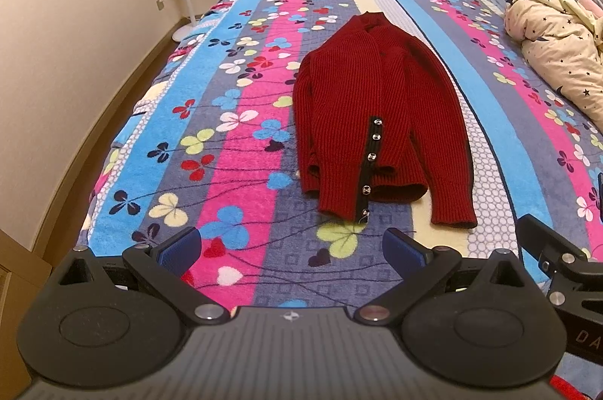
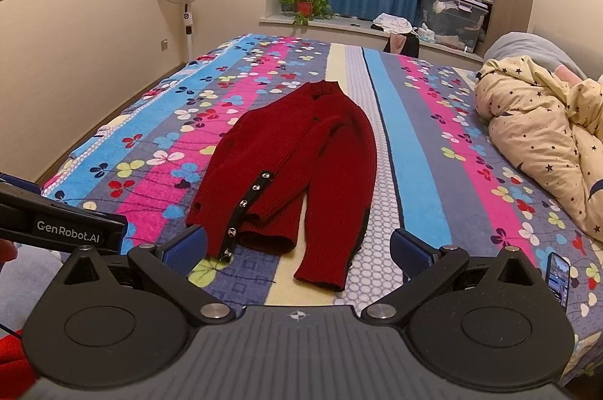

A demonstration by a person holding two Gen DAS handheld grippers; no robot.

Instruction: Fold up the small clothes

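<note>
While red cardigan [image 1: 377, 121] lies on bedspread [image 1: 233, 121], left claw [image 1: 292, 247] and right claw [image 2: 297, 249] gape wide, empty.

Both hand-held grippers [image 1: 290, 249] [image 2: 297, 251] wide open, empty

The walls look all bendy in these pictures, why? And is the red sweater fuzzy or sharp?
Left wrist view: the fisheye lens curves the wall and darkens the corners; the red sweater is sharp. Right wrist view: same bending, warm indoor light, sweater sharp too.
</note>
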